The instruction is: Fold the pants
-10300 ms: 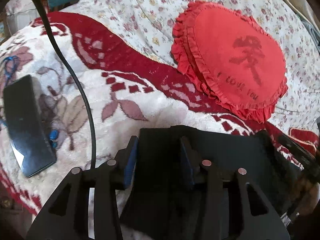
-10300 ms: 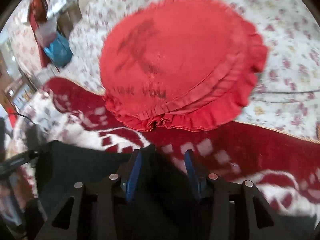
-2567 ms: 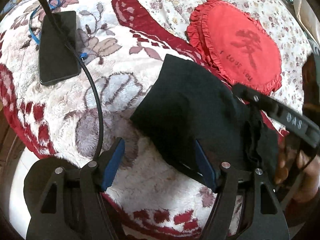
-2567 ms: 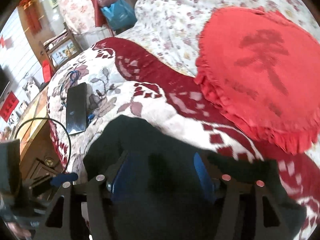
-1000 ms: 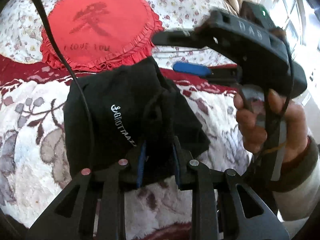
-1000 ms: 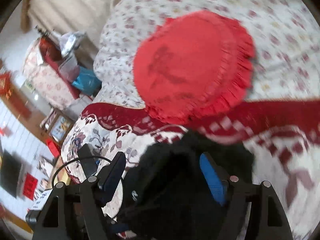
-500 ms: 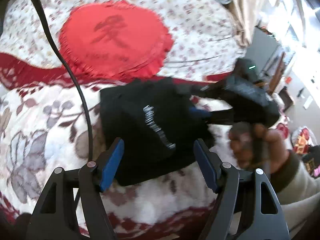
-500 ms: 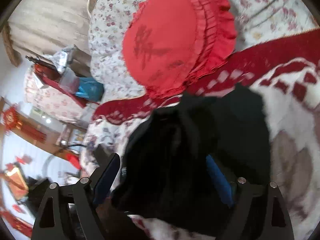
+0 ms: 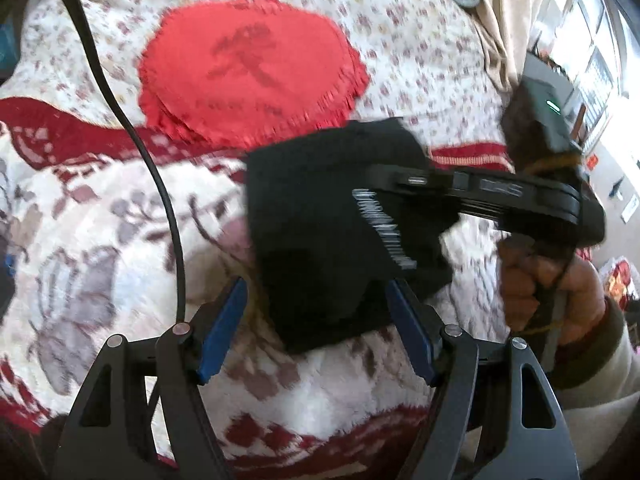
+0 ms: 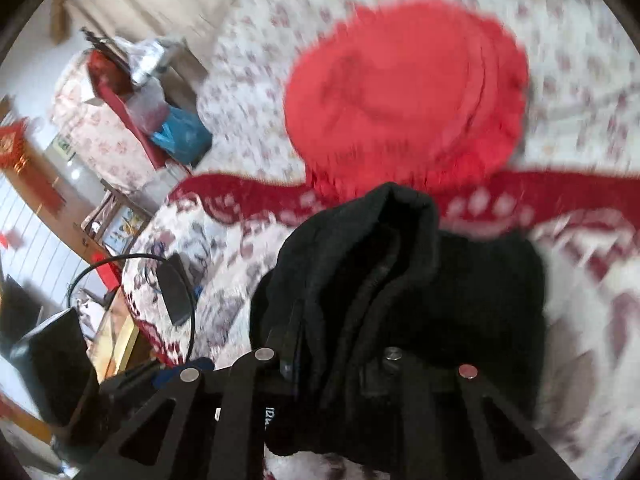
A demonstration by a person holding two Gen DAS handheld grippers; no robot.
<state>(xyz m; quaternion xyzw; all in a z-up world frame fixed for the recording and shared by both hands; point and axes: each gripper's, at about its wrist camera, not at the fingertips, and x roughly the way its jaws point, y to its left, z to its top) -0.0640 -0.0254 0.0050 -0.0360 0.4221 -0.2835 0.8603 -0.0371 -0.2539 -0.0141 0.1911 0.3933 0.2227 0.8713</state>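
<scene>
The black pants [image 9: 320,208] are folded into a small bundle with white lettering, on the white and red floral blanket [image 9: 100,240]. My left gripper [image 9: 316,324] is open, its blue pads on either side of the bundle's near edge, holding nothing. My right gripper [image 9: 384,184] reaches in from the right over the bundle. In the right wrist view the pants [image 10: 420,300] bunch up around my right gripper [image 10: 340,360], whose jaws stand close together with the cloth between them.
A red heart-shaped ruffled cushion [image 9: 248,68] lies just beyond the pants on the flowered bedspread [image 9: 400,20]. A black cable [image 9: 160,184] crosses the left side. A dark phone [image 10: 174,292] lies near the bed's left edge, with furniture and bags [image 10: 180,136] beyond.
My left gripper let go of the pants and opened wide. My right gripper closed on the bundle and shifted it slightly to the right.
</scene>
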